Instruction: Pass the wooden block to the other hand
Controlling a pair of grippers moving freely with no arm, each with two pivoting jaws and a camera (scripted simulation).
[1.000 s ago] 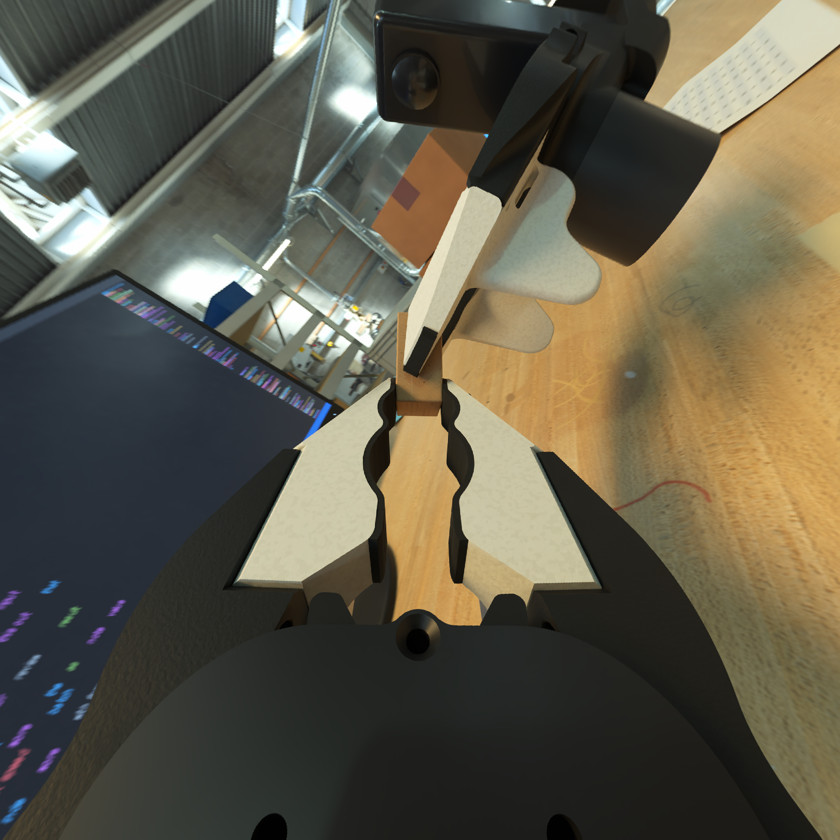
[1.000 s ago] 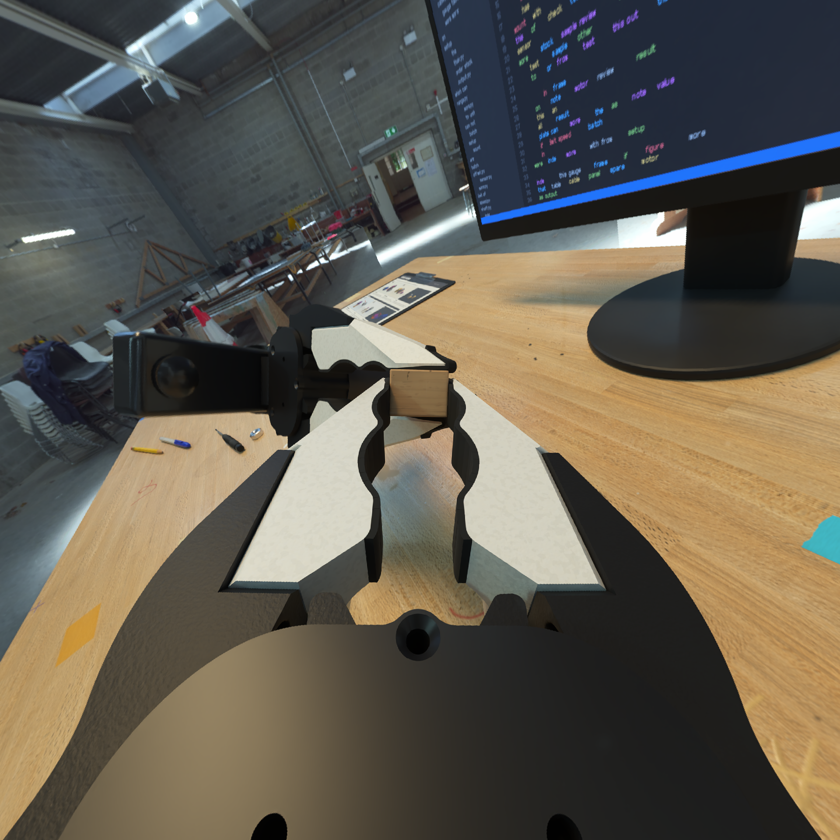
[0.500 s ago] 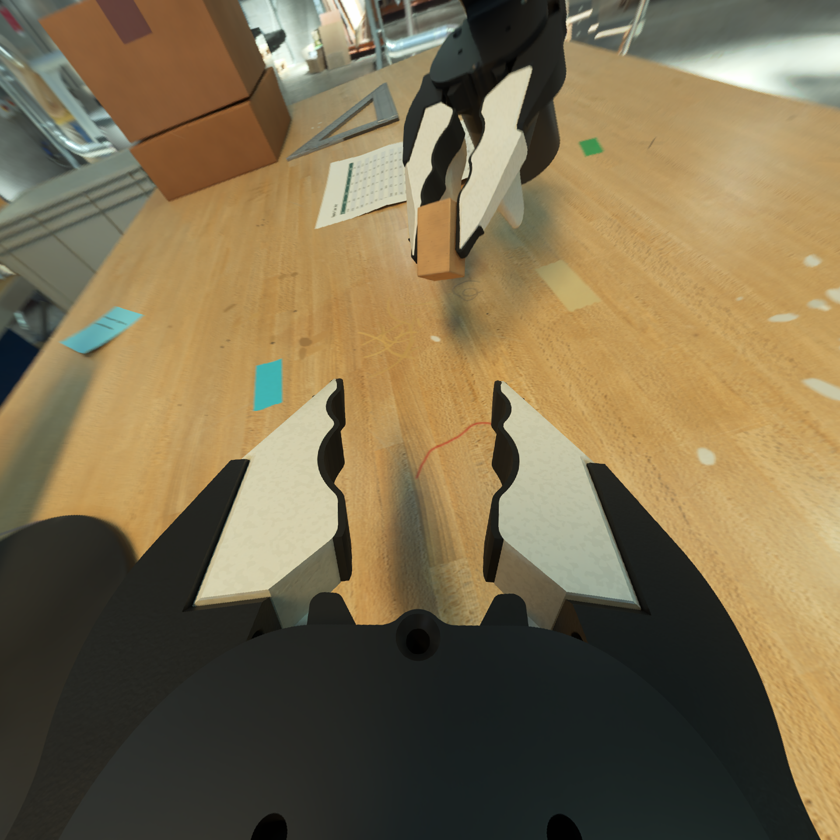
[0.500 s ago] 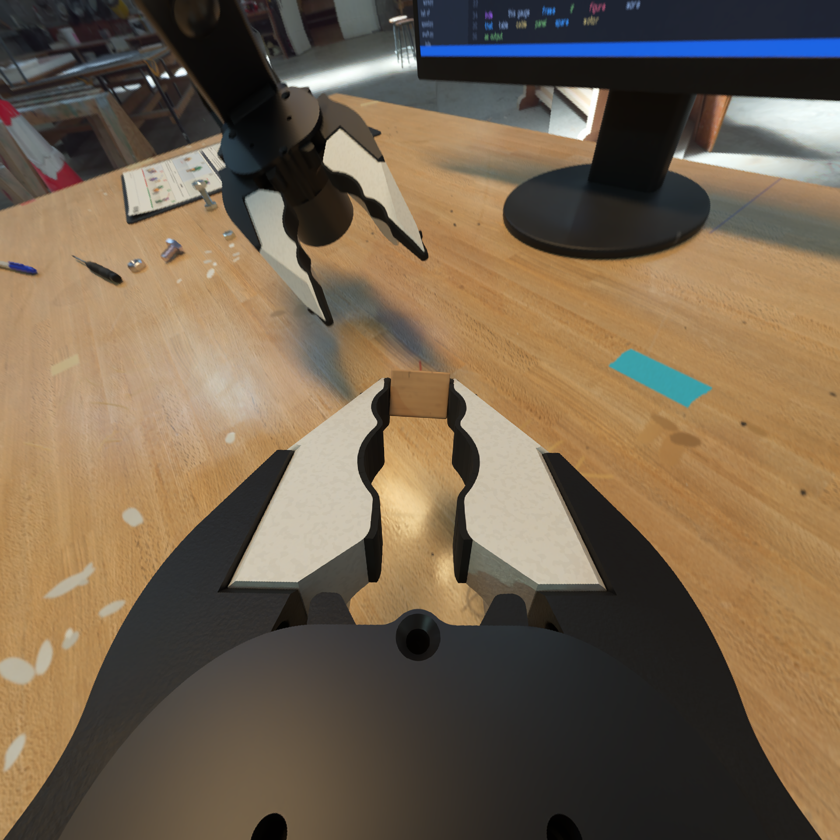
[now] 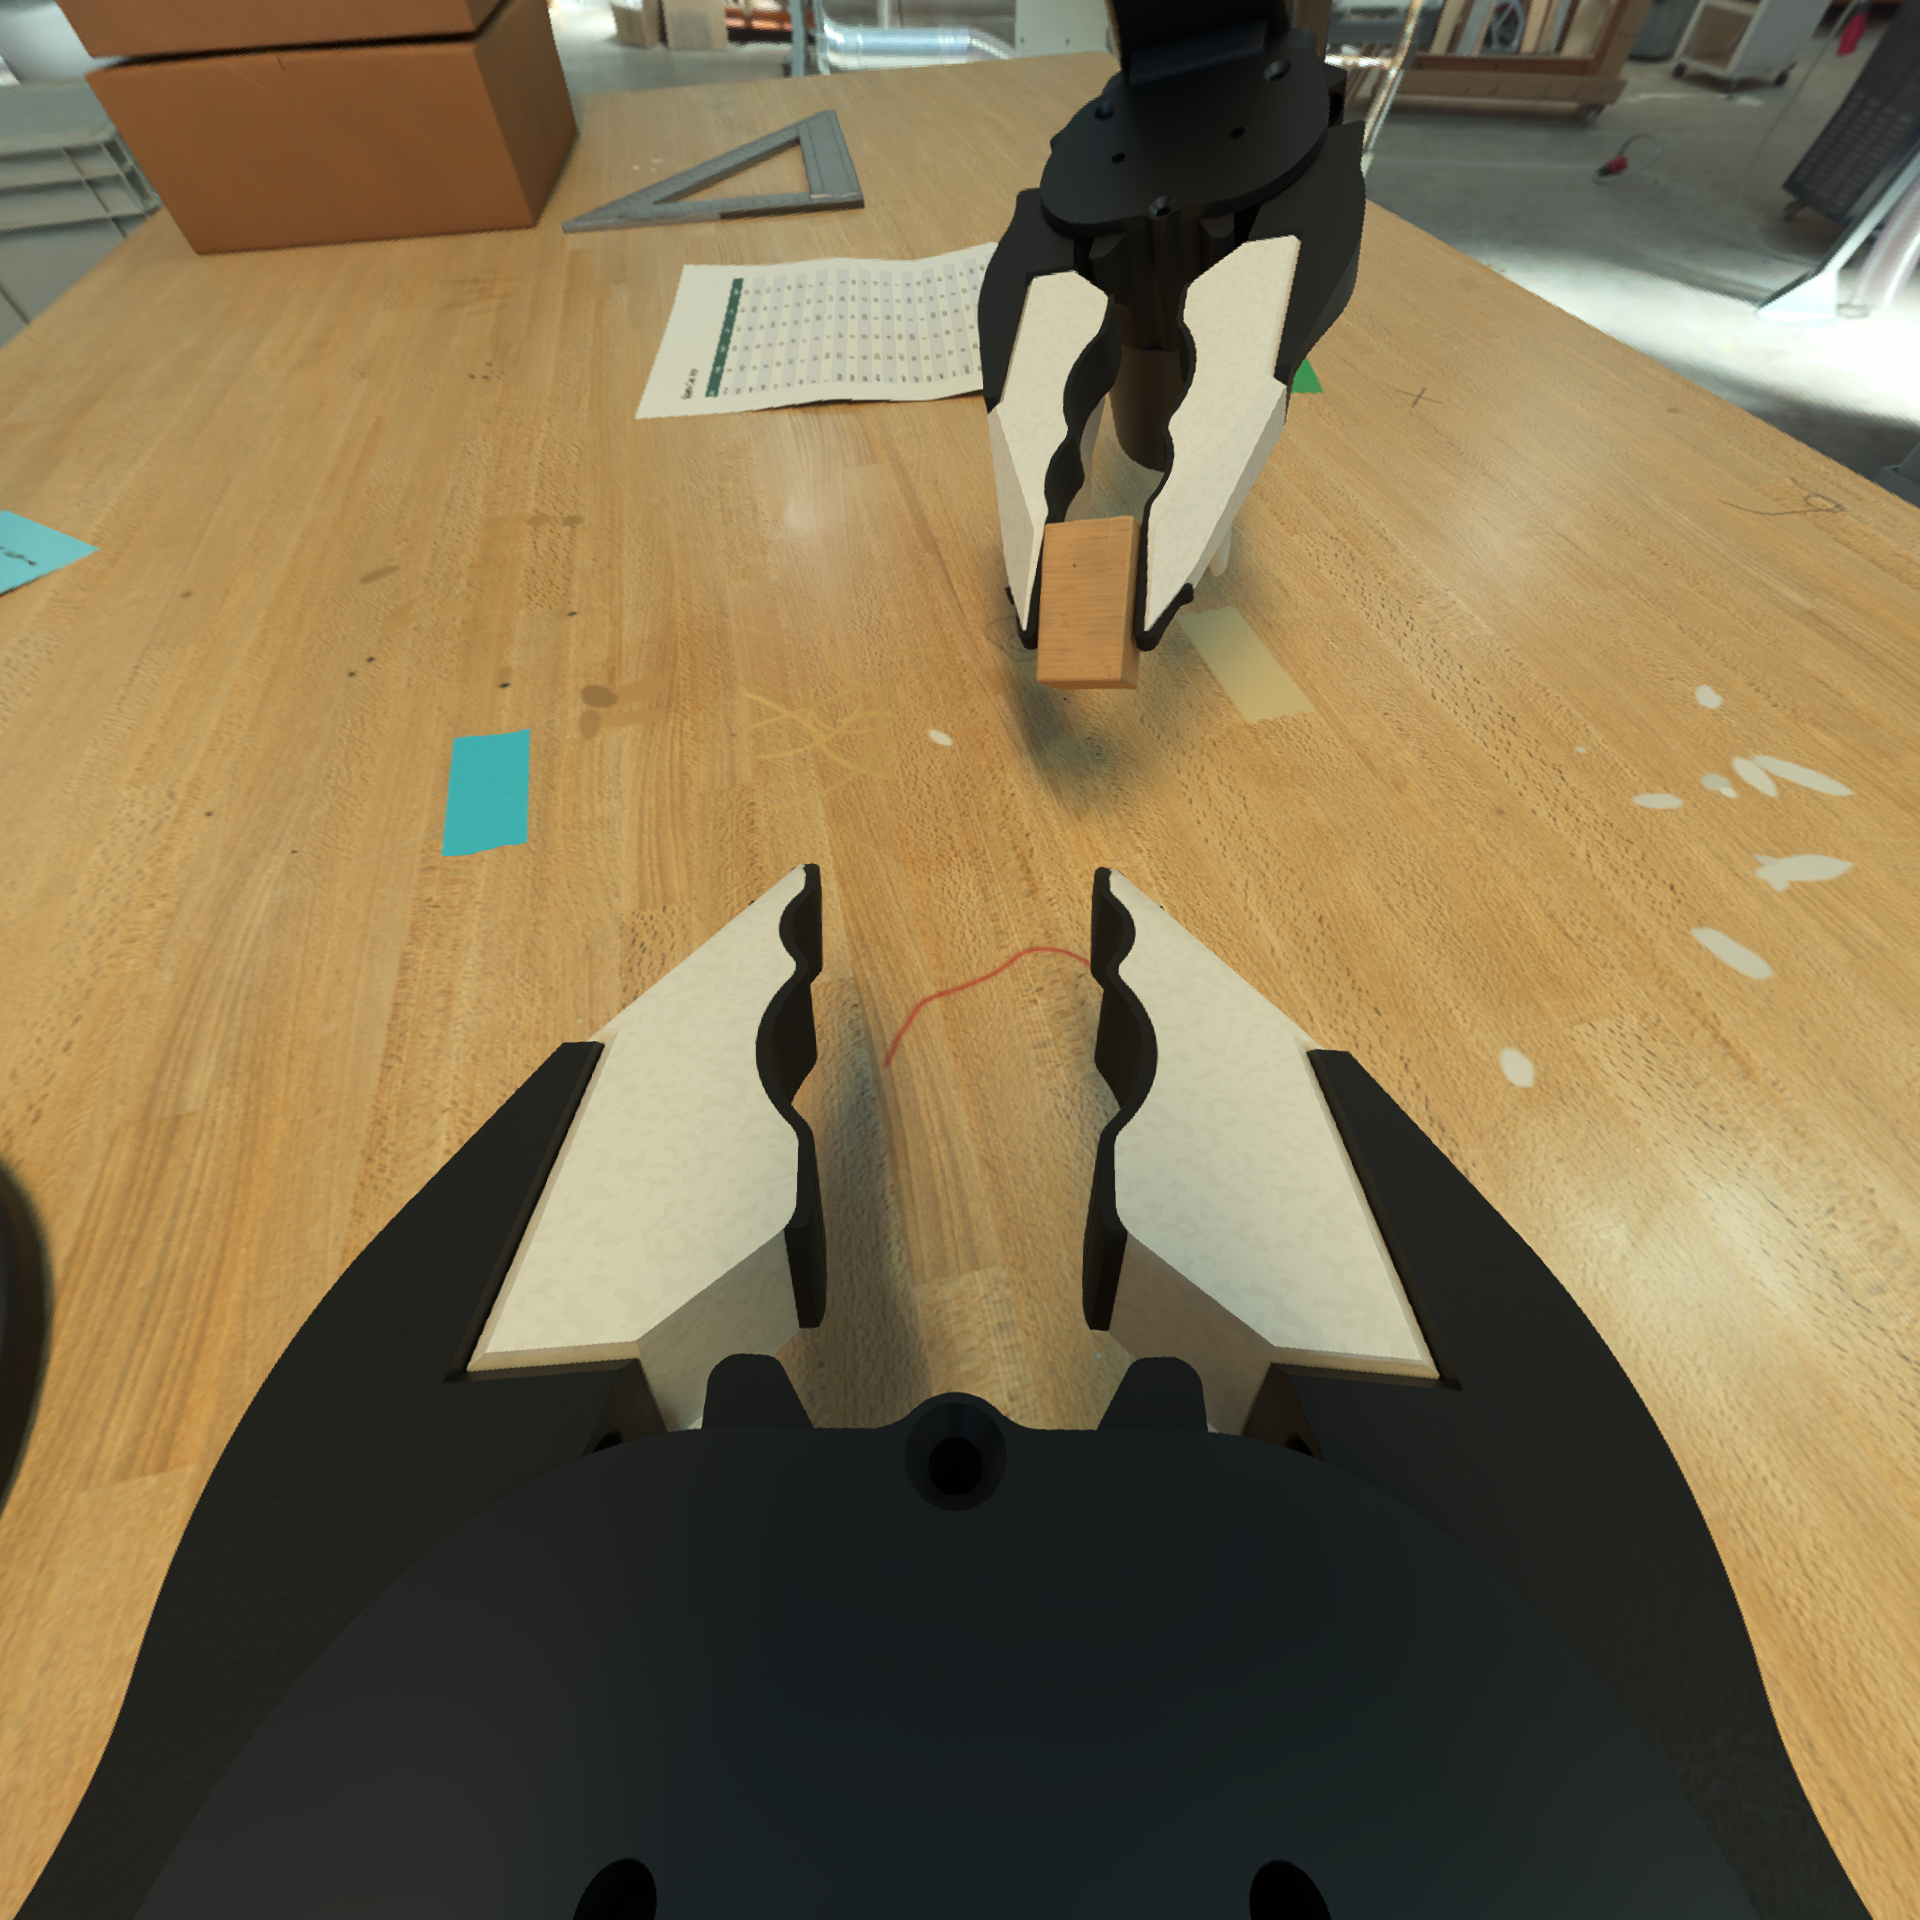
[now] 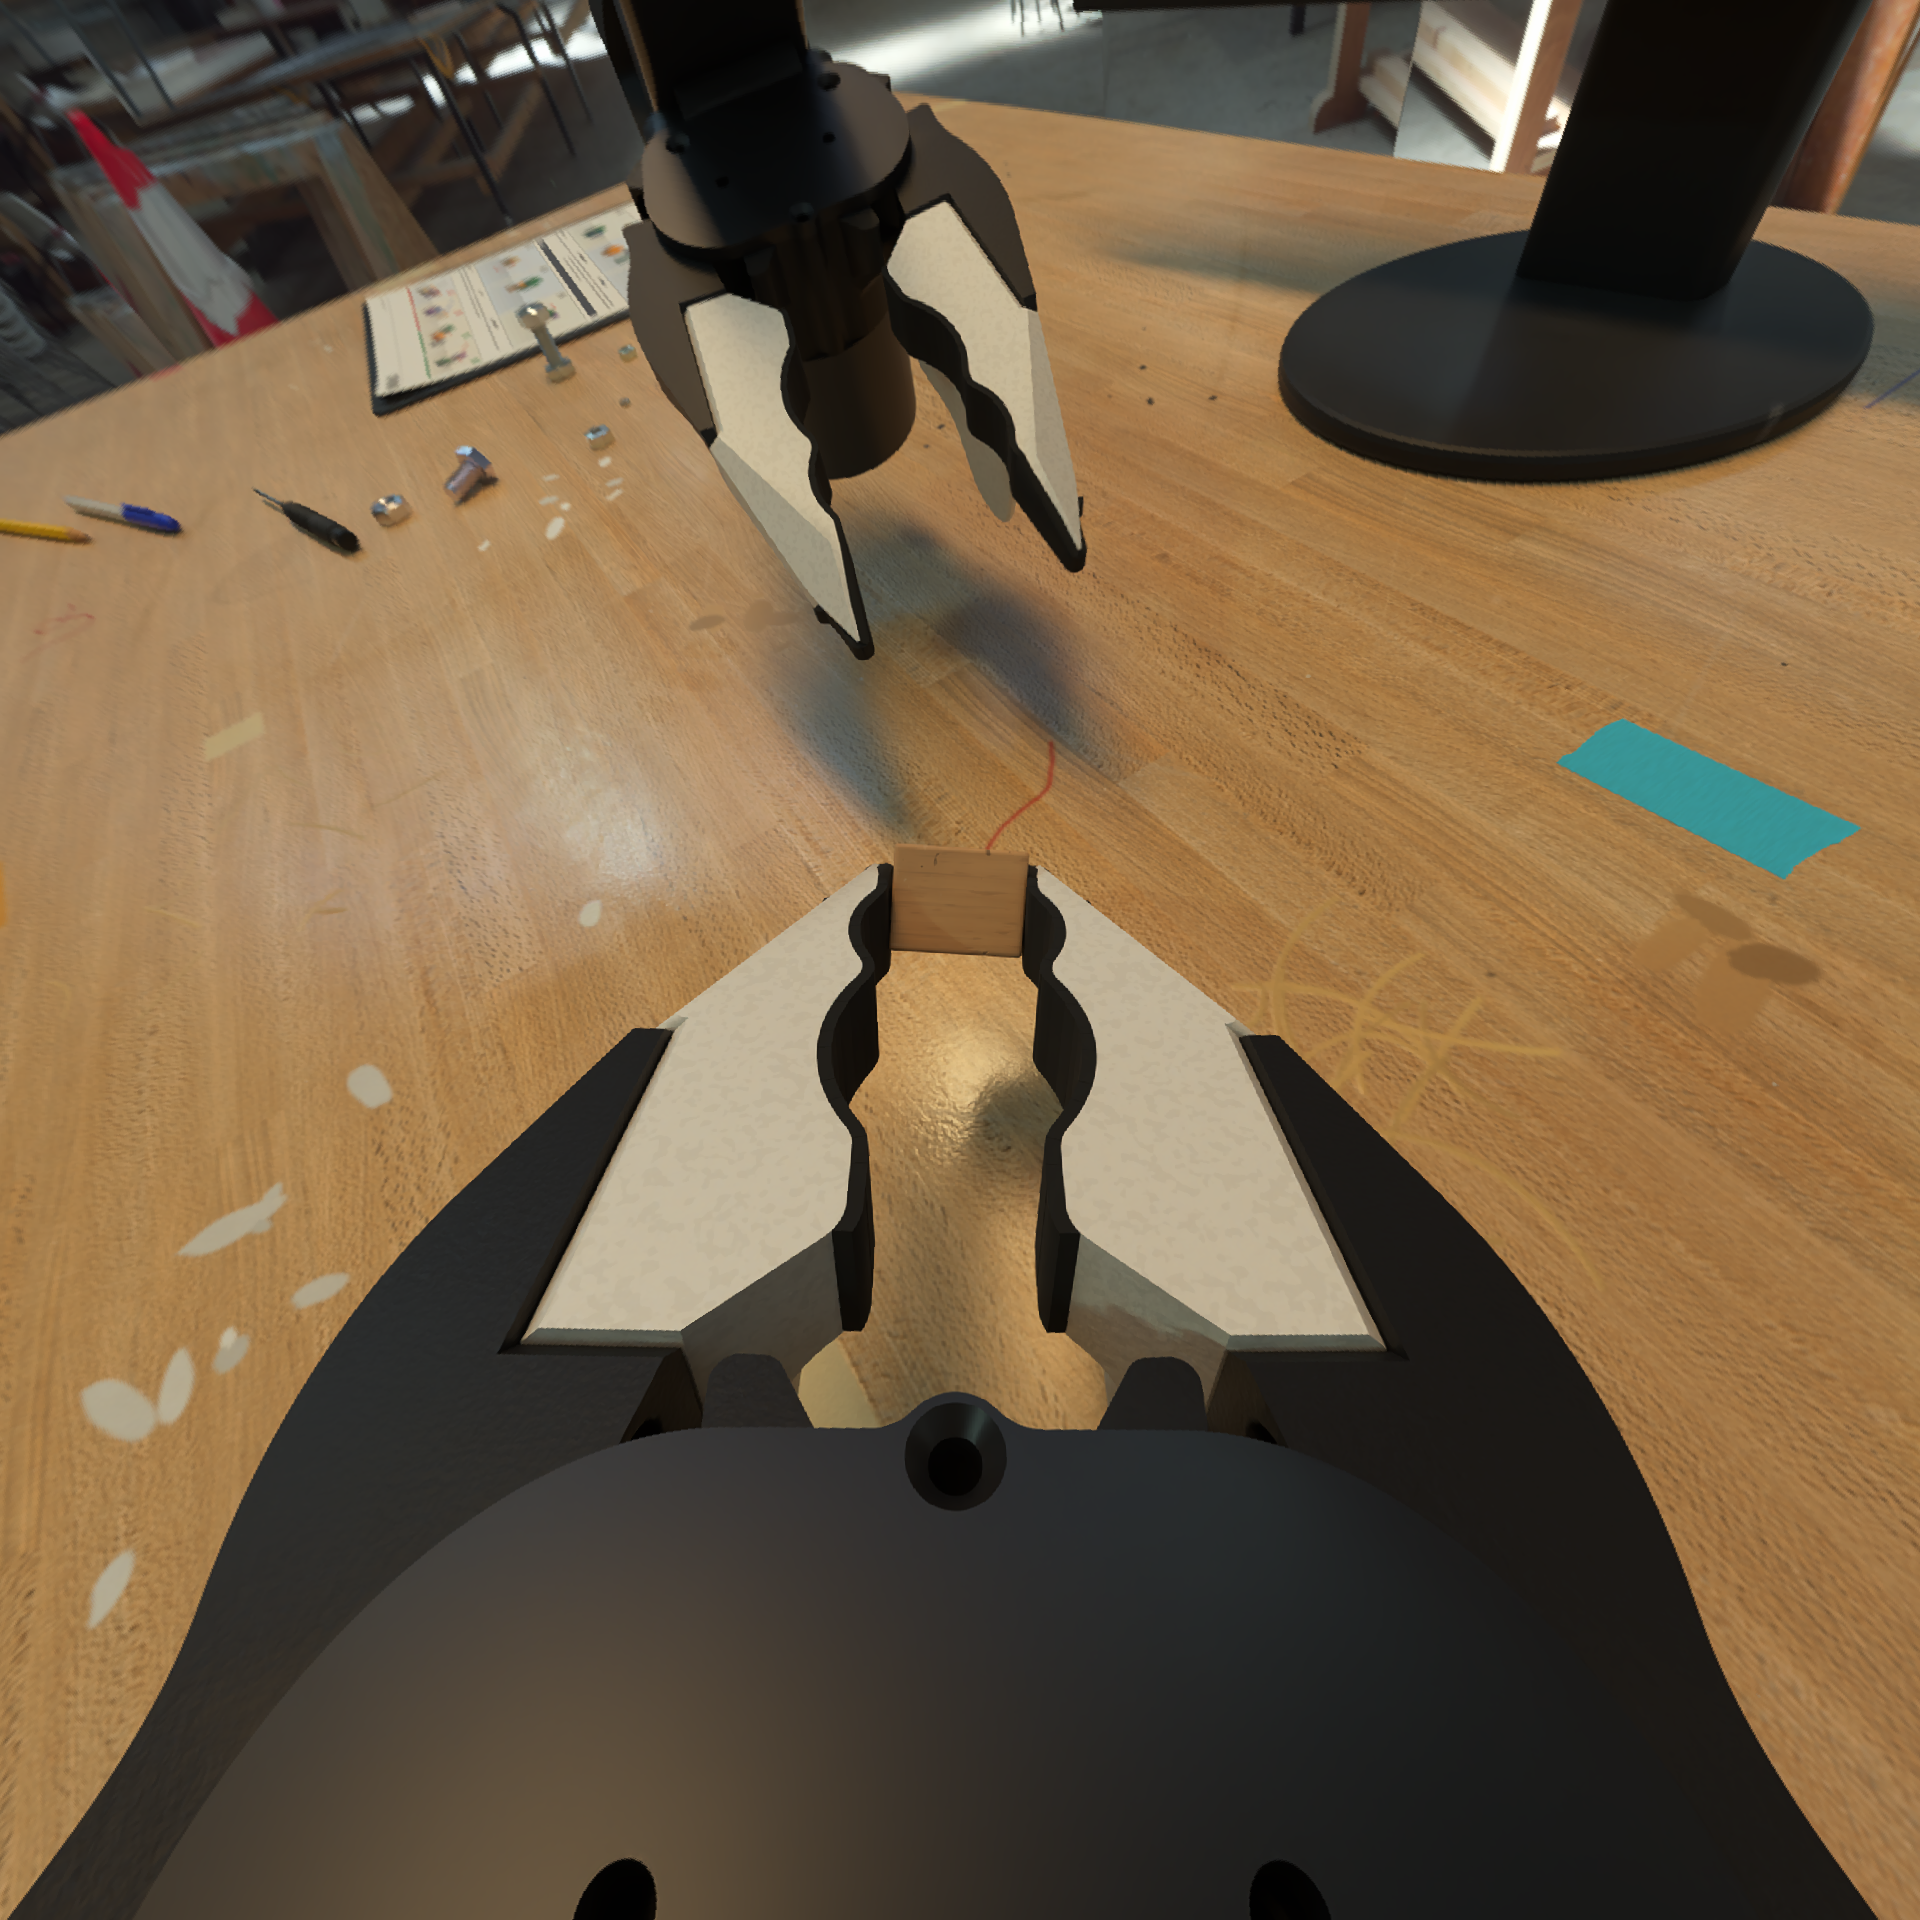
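Two grippers mine, one block. Right gripper (image 6: 958, 902) pinching wooden block (image 6: 958, 900) at my fingertips, clear above table (image 6: 436, 831). Left gripper (image 5: 954, 883) spread wide, holding nothing. From left wrist, block at 12 o'clock, well apart. From right wrist, left gripper at 12 o'clock, tips angled down. My judgement: pass looks done, nothing left but keeping firm grip; table marks and clutter irrelevant.
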